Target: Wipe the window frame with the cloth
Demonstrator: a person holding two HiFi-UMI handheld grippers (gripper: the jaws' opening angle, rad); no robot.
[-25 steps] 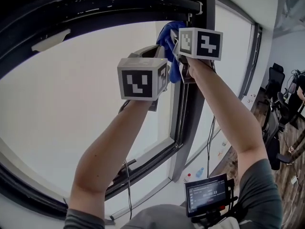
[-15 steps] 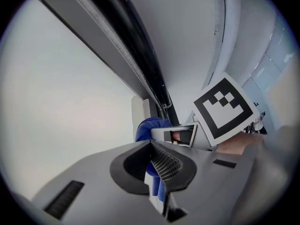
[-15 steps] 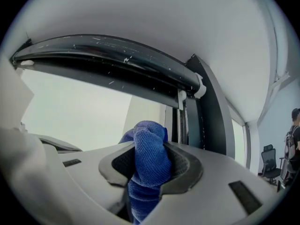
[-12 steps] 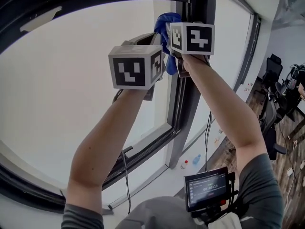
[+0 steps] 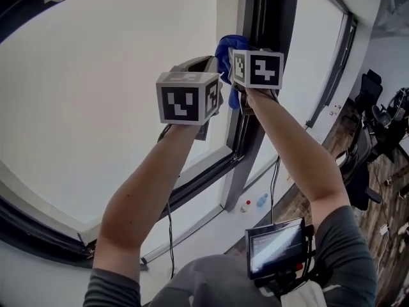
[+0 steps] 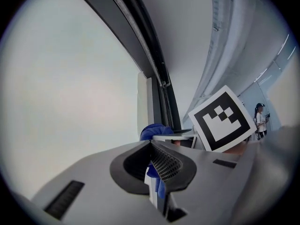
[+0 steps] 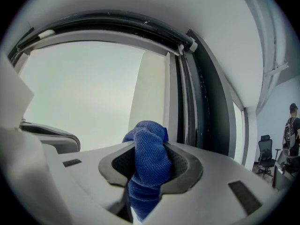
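A blue cloth [image 5: 229,48] is bunched against the dark vertical window frame [image 5: 254,139] a little below its top corner. My right gripper [image 5: 235,57] is shut on the cloth, and in the right gripper view the cloth [image 7: 149,161] fills the gap between the jaws of the right gripper [image 7: 149,157], with the window frame [image 7: 202,102] just beyond. My left gripper [image 5: 208,62] is raised close beside it on the left, in front of the glass. In the left gripper view the left gripper [image 6: 153,143] has its jaws together on nothing; the cloth [image 6: 153,131] shows behind them.
White glass panes lie on both sides of the frame. Two small bottles [image 5: 254,203] stand low by the frame's foot. A small screen [image 5: 276,248] hangs at my chest. Office chairs [image 5: 376,110] stand at the right, and a person [image 7: 291,125] is far off there.
Both grippers and the cloth have come down the vertical frame, away from its top corner. The right gripper keeps its hold on the cloth.
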